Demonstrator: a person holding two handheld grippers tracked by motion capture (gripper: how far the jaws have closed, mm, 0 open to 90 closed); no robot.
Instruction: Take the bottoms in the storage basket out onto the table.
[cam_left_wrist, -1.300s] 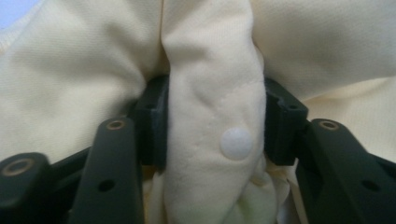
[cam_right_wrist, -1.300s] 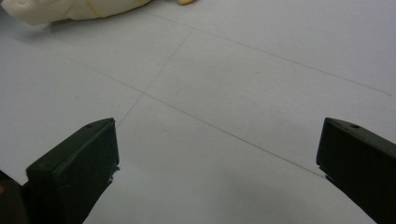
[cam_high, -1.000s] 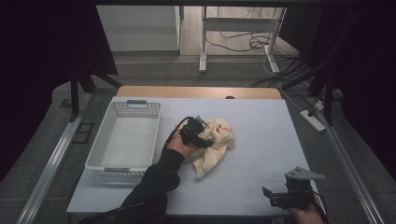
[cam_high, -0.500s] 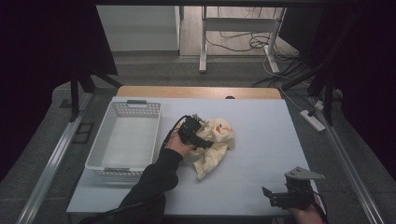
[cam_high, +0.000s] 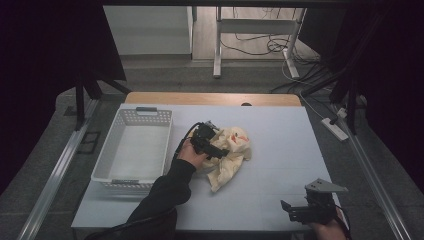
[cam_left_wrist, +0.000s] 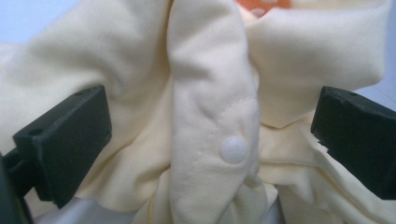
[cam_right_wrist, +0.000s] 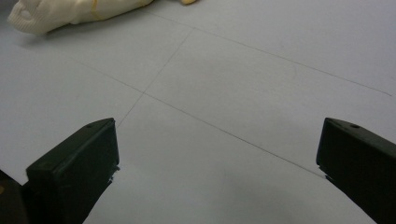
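Lying crumpled near the middle of the table (cam_high: 280, 150) is a pale yellow garment (cam_high: 227, 160), bunched up with a bit of orange print seen at its far side, kinda closer to the far edge than the near one. The left gripper (cam_high: 212, 147) is pressed right down into the cloth from the basket side, and its jaws have just been opening, so now they're spread wide with a thick fold of the fabric standing between them. In the left gripper view the fold (cam_left_wrist: 210, 112) is seen running up the middle with a small white snap button (cam_left_wrist: 233, 150) on it, and gaps are left between the pads and that fold, so nothing is actually pinched, though loose cloth is brushed by the left jaw. A white slatted basket (cam_high: 112, 170) is parked along the table's left edge, just beside the garment, with nothing seen inside it. Over at the near right corner the right gripper (cam_high: 300, 212) is held low over bare tabletop, jaws wide apart and nothing caught in them; in the right gripper view a cuff of the garment (cam_right_wrist: 70, 14) is glimpsed well away at the top left.
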